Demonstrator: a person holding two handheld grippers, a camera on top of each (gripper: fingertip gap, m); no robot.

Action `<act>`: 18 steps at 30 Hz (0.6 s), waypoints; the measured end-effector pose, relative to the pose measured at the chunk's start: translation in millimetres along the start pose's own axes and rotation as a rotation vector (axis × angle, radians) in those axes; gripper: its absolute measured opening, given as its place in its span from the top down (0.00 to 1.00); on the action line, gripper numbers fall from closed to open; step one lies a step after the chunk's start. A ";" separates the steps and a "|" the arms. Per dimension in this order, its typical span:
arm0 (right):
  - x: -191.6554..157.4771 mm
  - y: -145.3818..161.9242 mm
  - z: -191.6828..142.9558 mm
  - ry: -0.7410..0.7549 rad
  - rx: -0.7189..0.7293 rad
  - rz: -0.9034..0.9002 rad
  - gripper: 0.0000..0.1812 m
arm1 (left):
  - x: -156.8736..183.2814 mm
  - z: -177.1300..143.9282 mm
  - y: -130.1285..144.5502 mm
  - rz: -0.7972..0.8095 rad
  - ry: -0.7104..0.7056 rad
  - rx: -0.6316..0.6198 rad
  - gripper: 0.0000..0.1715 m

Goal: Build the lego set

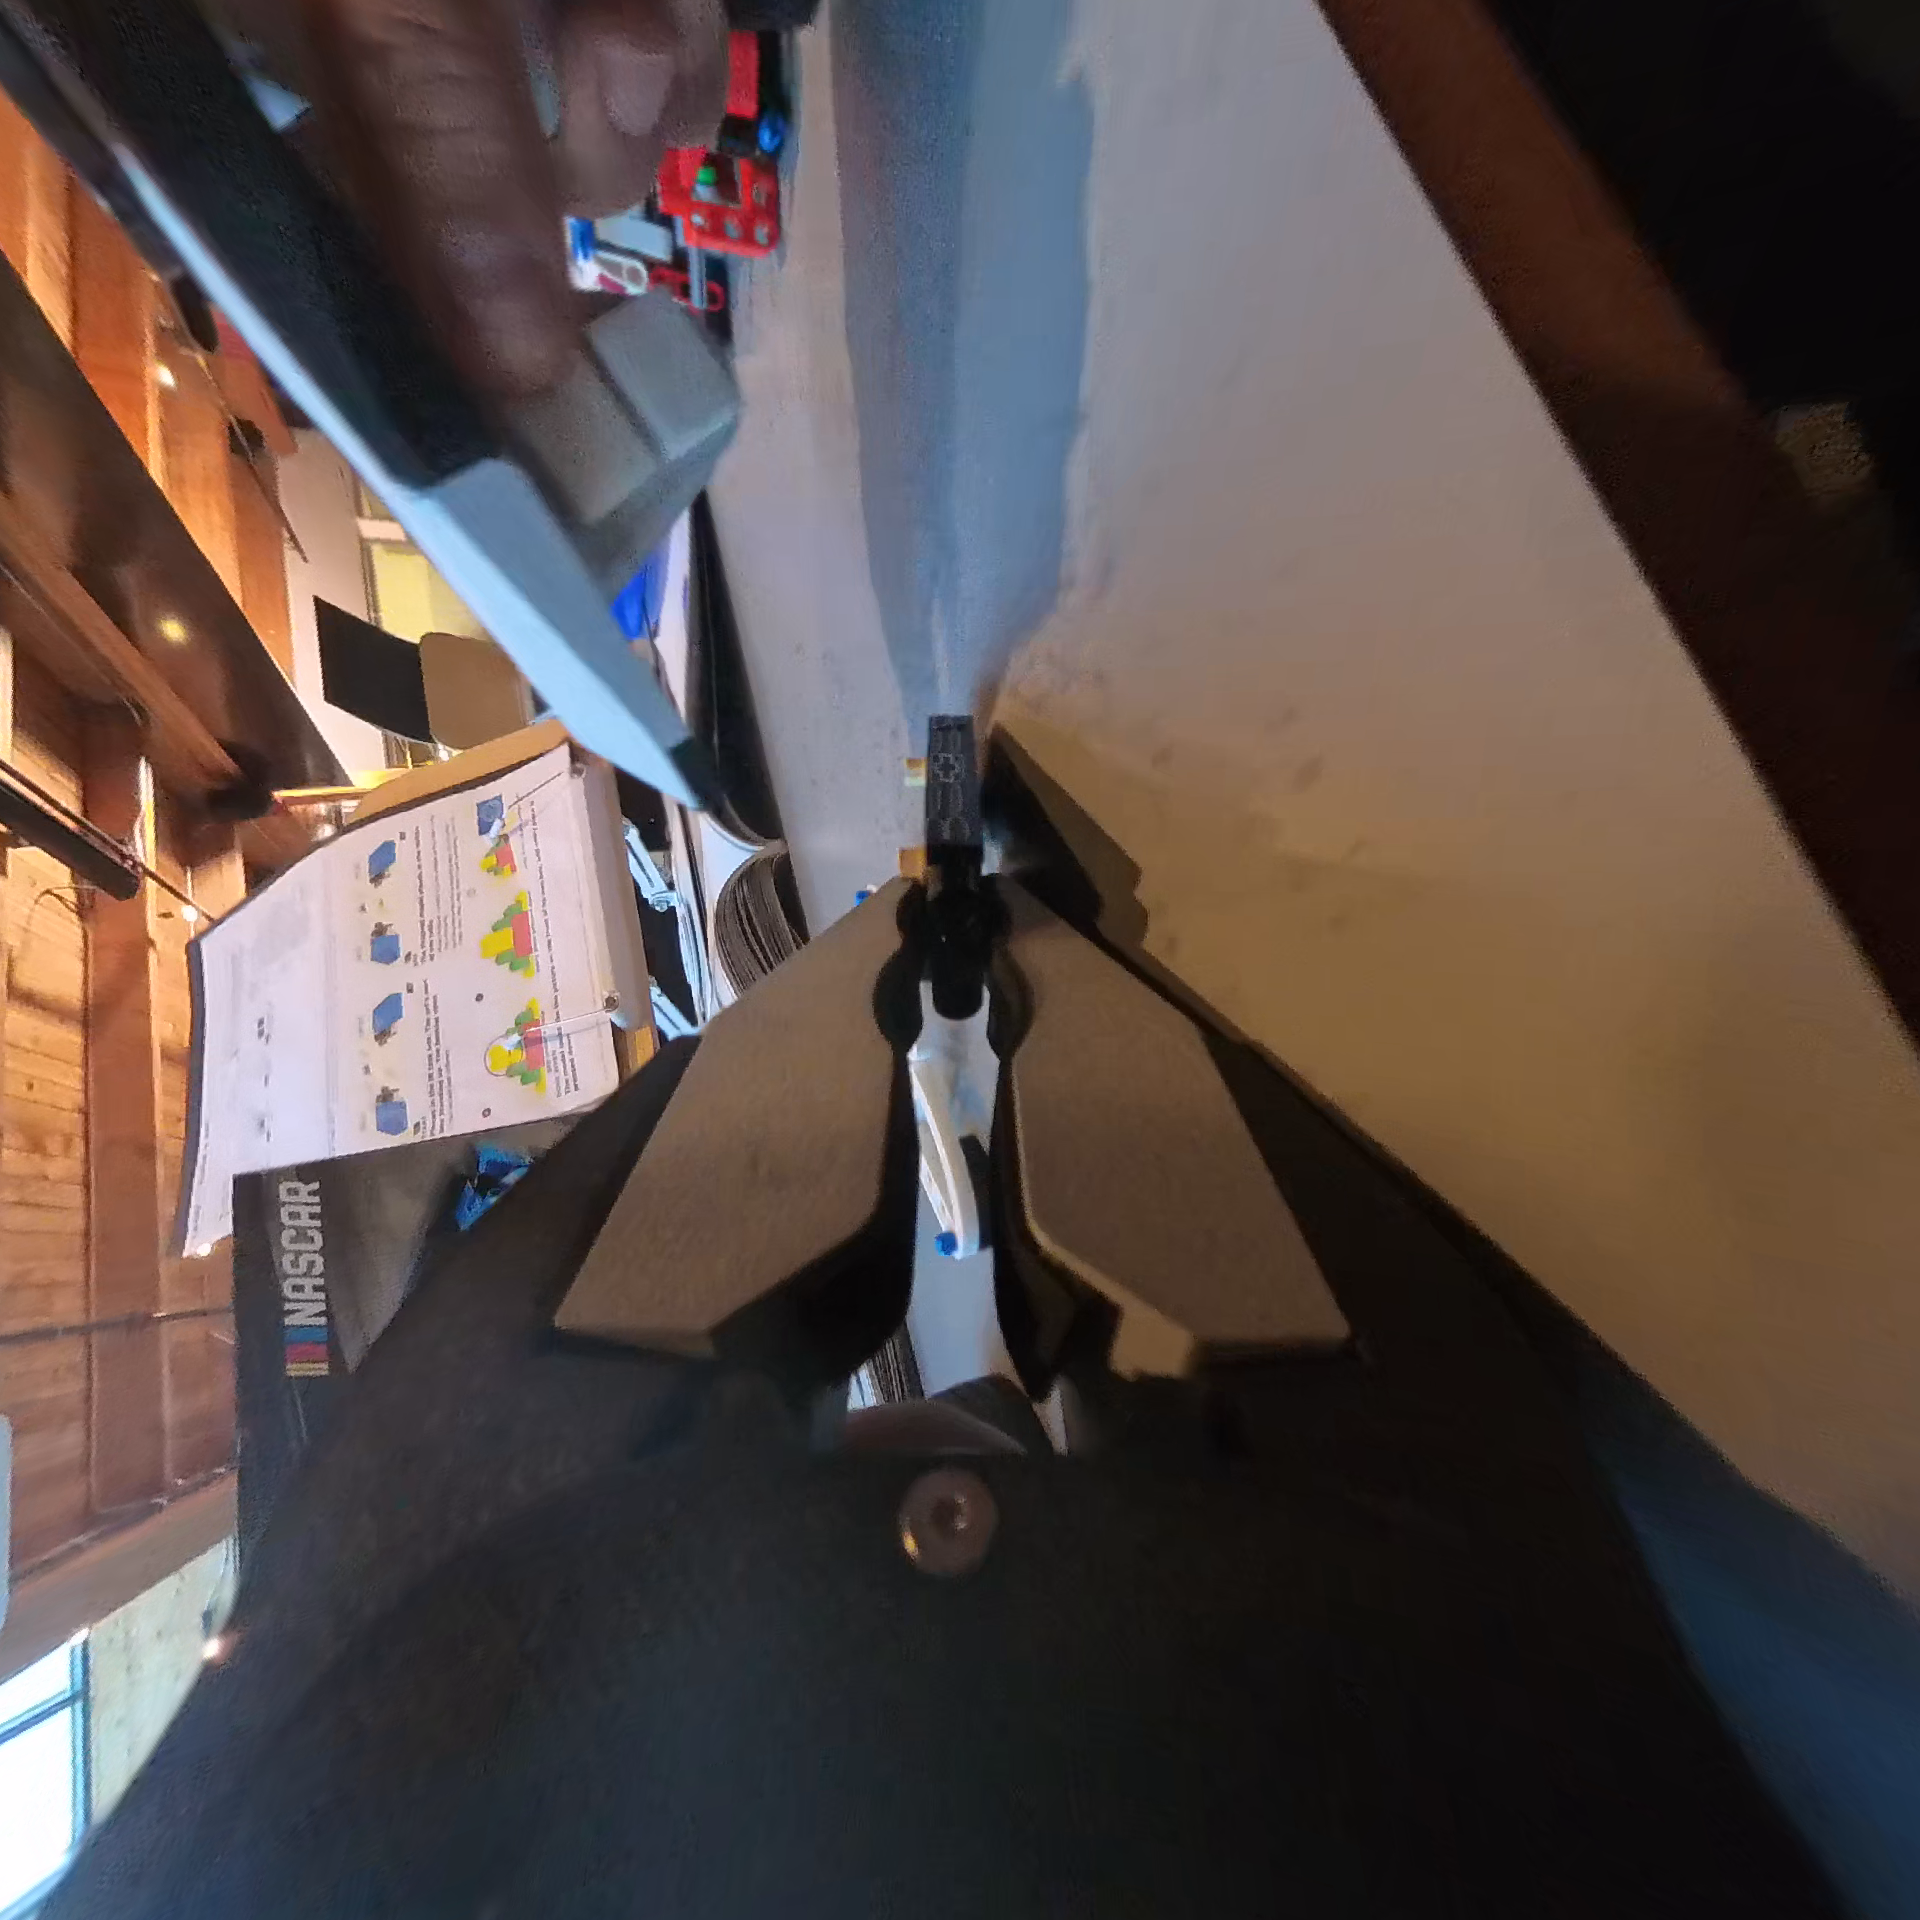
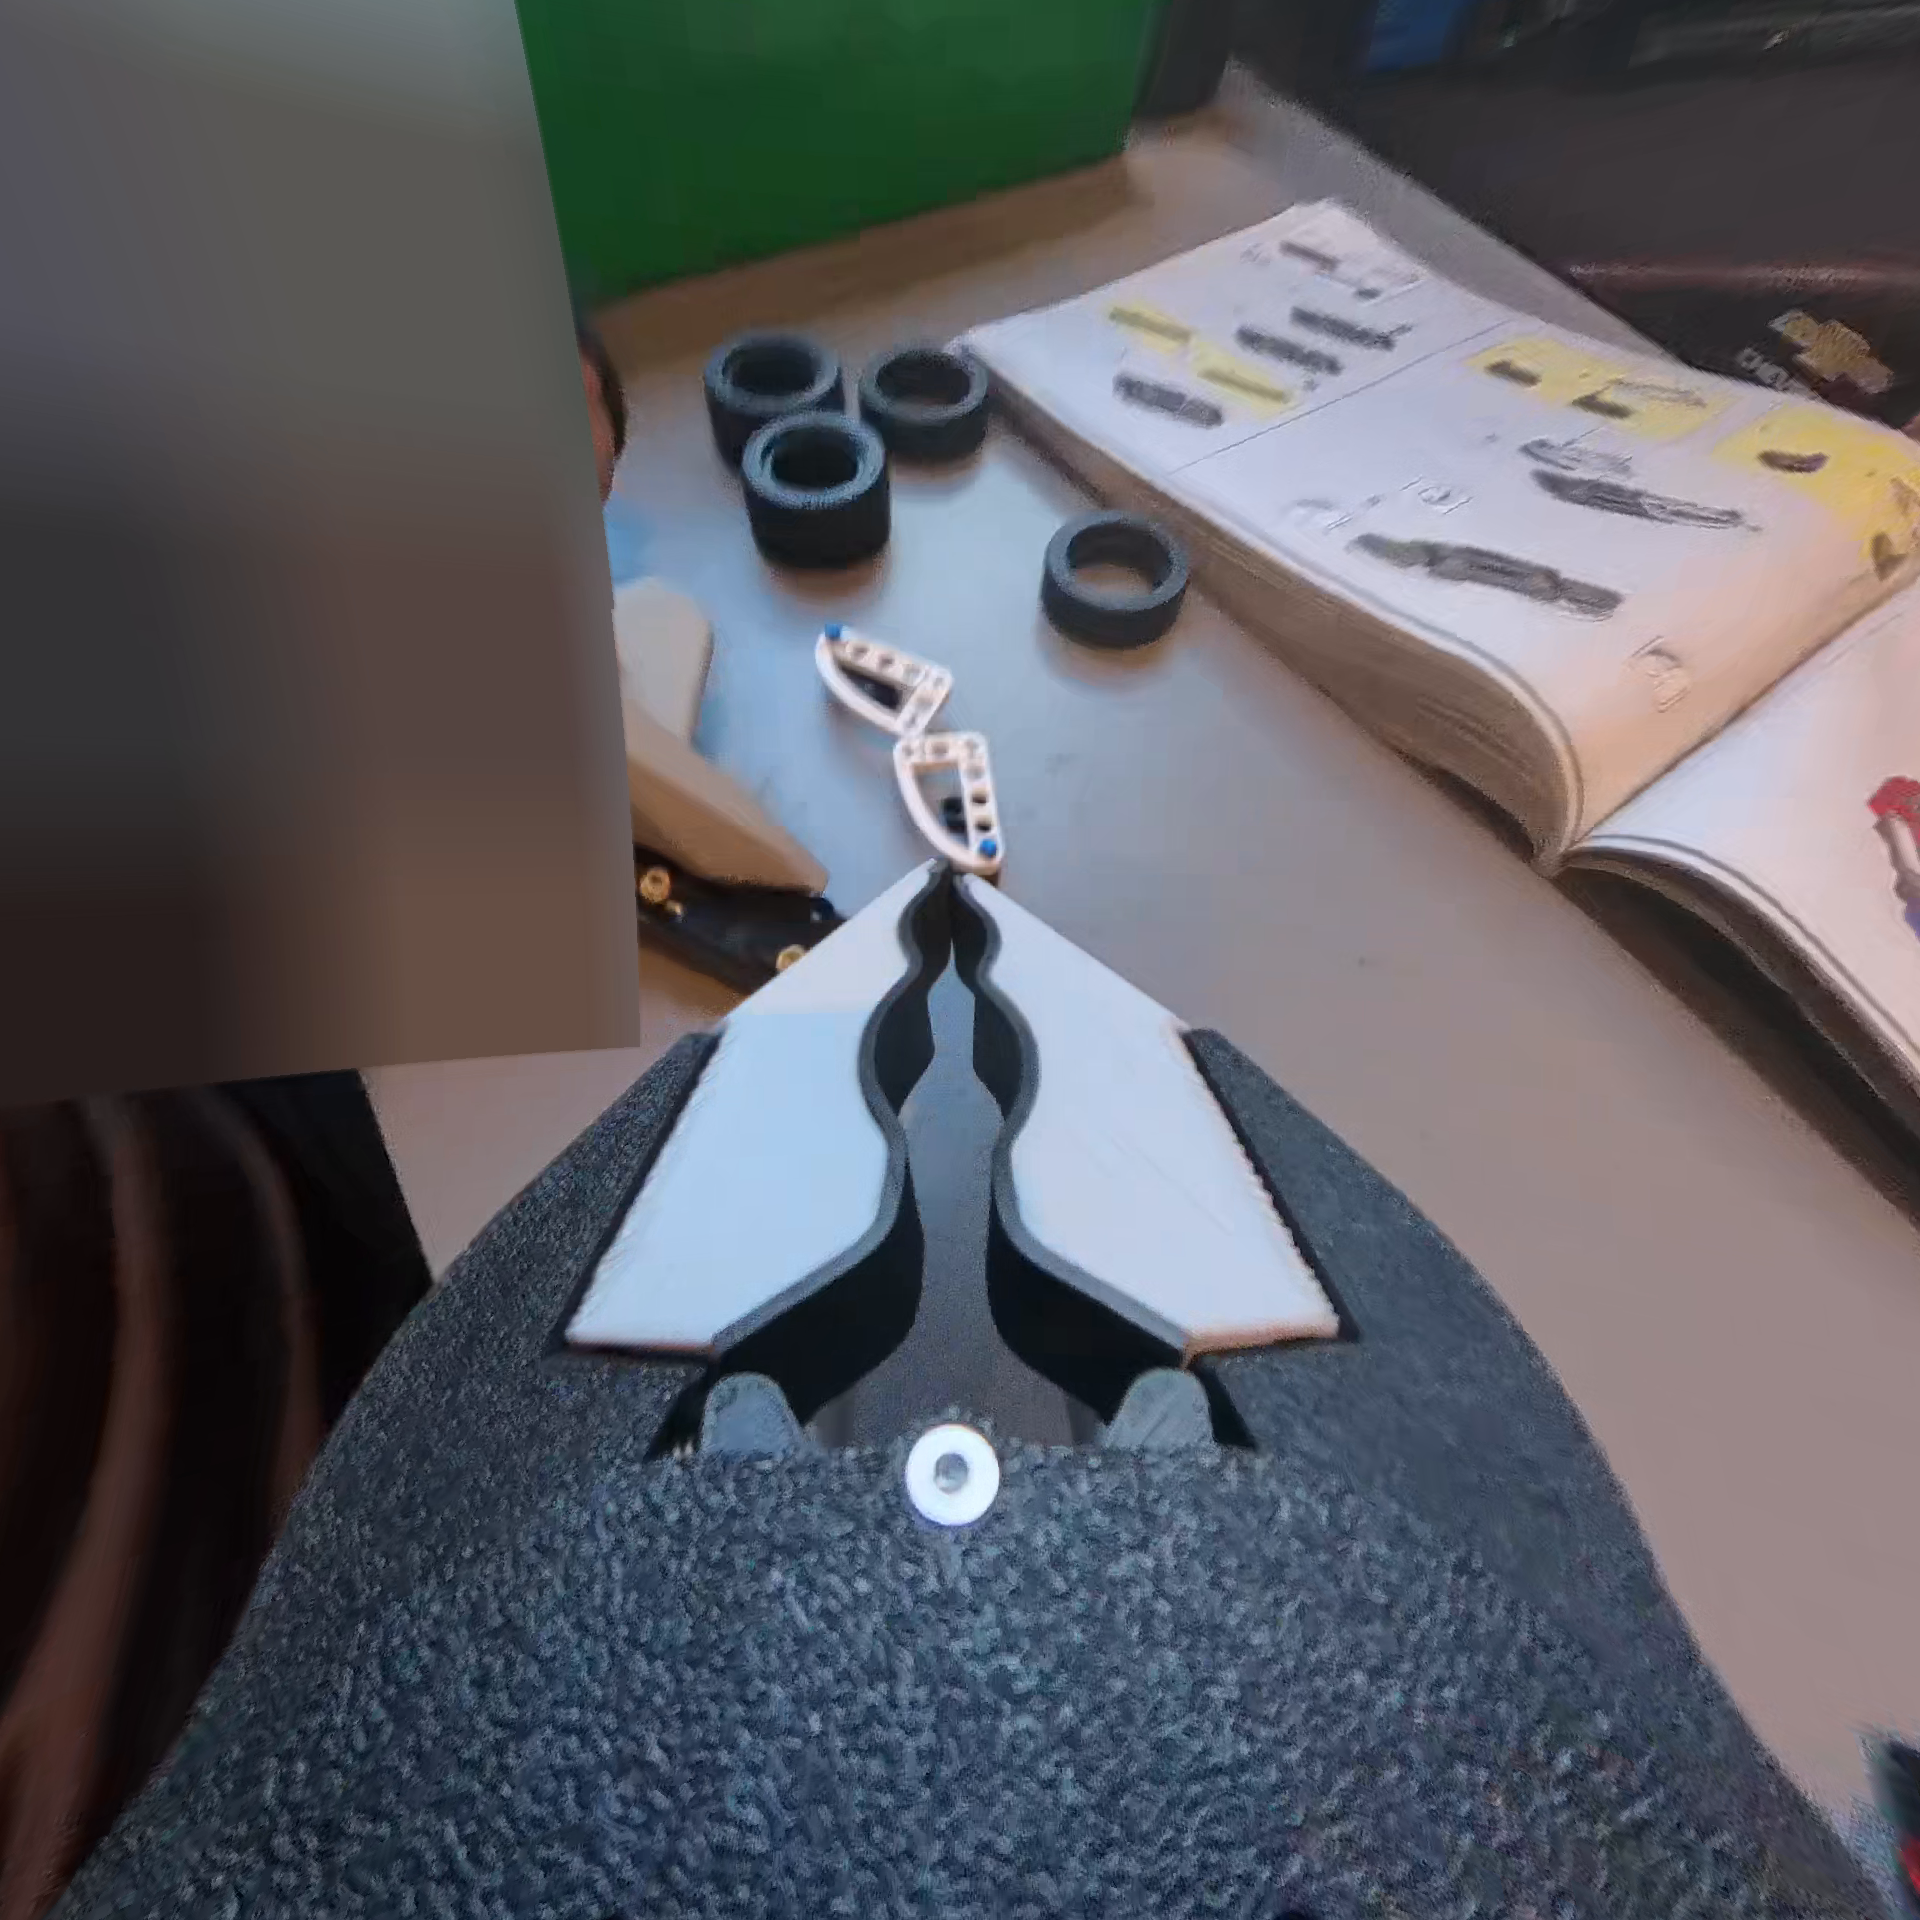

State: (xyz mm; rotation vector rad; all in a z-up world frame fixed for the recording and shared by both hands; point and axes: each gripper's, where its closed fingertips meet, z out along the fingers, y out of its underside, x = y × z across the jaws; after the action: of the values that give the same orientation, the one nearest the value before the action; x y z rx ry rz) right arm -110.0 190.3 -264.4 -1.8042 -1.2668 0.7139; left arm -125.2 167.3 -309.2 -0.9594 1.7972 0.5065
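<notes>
4 tyres [image 2: 816,490], 2 white panels [image 2: 951,795]

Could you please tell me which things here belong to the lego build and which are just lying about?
Job: black beam in left claw; right claw; white panels; four tyres; instruction book; red assembly.

Lying about: green box; propped sheet.

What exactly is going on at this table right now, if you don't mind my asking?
A person is building a Lego set with two handheld tools. The left tool is shut on a black Lego piece. The right tool is shut and empty, hovering near two white curved pieces. Four black tyres and an open instruction book lie on the table.
</notes>
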 end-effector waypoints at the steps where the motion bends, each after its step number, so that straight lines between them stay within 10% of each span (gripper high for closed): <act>1: -1.8 -1.4 -0.8 -0.060 -0.007 0.047 1.00 | -0.1 0.3 0.2 -0.014 0.000 -0.001 0.97; 9: -20.9 18.5 6.4 -0.176 -0.125 0.139 0.95 | -4.2 4.3 10.1 0.064 -0.051 -0.038 0.97; 18: -53.0 17.9 2.6 -0.369 -0.203 -0.317 0.95 | 3.3 -8.9 -9.4 0.112 -0.033 0.233 0.97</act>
State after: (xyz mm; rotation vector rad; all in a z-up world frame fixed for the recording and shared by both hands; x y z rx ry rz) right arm -121.2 138.1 -281.0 -1.6156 -1.8799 0.7813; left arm -123.5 154.1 -307.6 -0.6898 1.8408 0.3700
